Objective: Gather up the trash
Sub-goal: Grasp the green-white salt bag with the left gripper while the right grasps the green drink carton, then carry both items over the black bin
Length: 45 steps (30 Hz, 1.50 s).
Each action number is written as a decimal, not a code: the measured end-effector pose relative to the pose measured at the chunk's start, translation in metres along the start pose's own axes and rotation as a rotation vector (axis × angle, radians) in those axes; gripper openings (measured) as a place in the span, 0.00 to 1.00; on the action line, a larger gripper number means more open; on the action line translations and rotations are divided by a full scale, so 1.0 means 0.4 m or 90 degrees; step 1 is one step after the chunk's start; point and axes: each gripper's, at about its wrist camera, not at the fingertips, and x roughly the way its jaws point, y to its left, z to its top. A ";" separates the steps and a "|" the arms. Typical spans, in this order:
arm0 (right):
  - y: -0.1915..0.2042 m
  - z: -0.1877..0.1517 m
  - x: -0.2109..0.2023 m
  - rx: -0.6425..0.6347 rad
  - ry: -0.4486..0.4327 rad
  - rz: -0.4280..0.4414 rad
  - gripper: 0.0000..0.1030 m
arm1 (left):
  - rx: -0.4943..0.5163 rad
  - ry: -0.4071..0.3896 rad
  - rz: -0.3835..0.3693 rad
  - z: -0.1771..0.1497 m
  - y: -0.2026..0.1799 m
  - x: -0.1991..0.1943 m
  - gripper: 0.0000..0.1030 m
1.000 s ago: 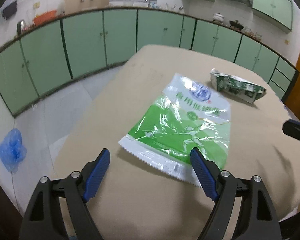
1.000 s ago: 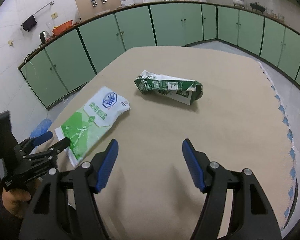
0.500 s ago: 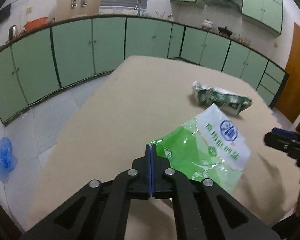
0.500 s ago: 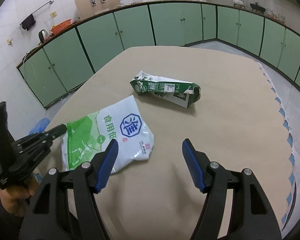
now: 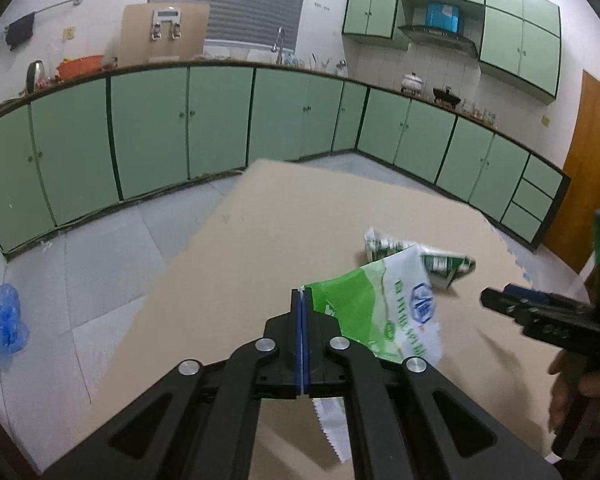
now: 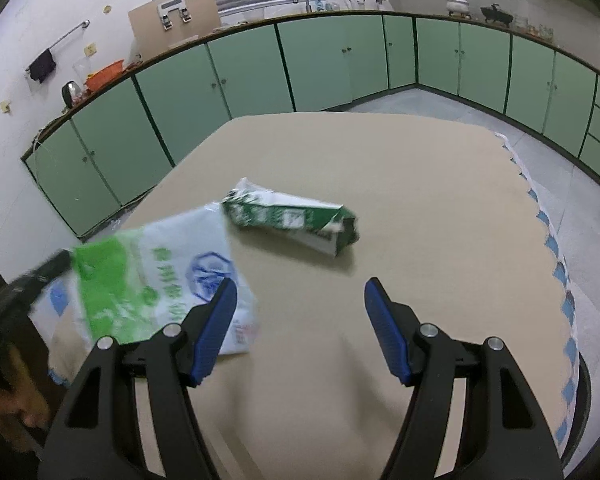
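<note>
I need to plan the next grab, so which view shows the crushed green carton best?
The right wrist view: the crushed green carton lies whole and unobstructed on the table. In the left wrist view the plastic bag, pinched in the left gripper, covers part of it.

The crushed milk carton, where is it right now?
The crushed milk carton lies on its side on the table, ahead of the open right gripper, just beyond the plastic bag held by the left gripper.

A home kitchen — green cabinets wrap the walls ahead of the tongs, a sink tap above them, range hood and pots up right
</note>
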 end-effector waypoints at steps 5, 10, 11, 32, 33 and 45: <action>-0.032 0.039 0.084 -0.012 0.020 -0.003 0.63 | -0.012 -0.021 0.017 0.031 0.022 0.003 0.00; -0.046 0.063 0.144 -0.023 0.028 0.012 0.63 | -0.025 -0.027 0.022 0.038 0.030 0.020 0.00; -0.043 0.064 0.151 -0.030 0.028 0.023 0.63 | -0.024 -0.027 0.023 0.037 0.028 0.023 0.00; 0.034 0.058 0.155 -0.095 0.042 0.065 0.34 | -0.040 -0.011 0.026 0.031 0.049 0.025 0.00; 0.040 0.061 0.156 -0.102 0.043 0.065 0.20 | -0.040 -0.010 0.027 0.028 0.049 0.026 0.00; 0.023 0.046 -0.005 -0.067 0.004 0.069 0.19 | -0.032 -0.024 0.003 0.044 0.010 -0.025 0.00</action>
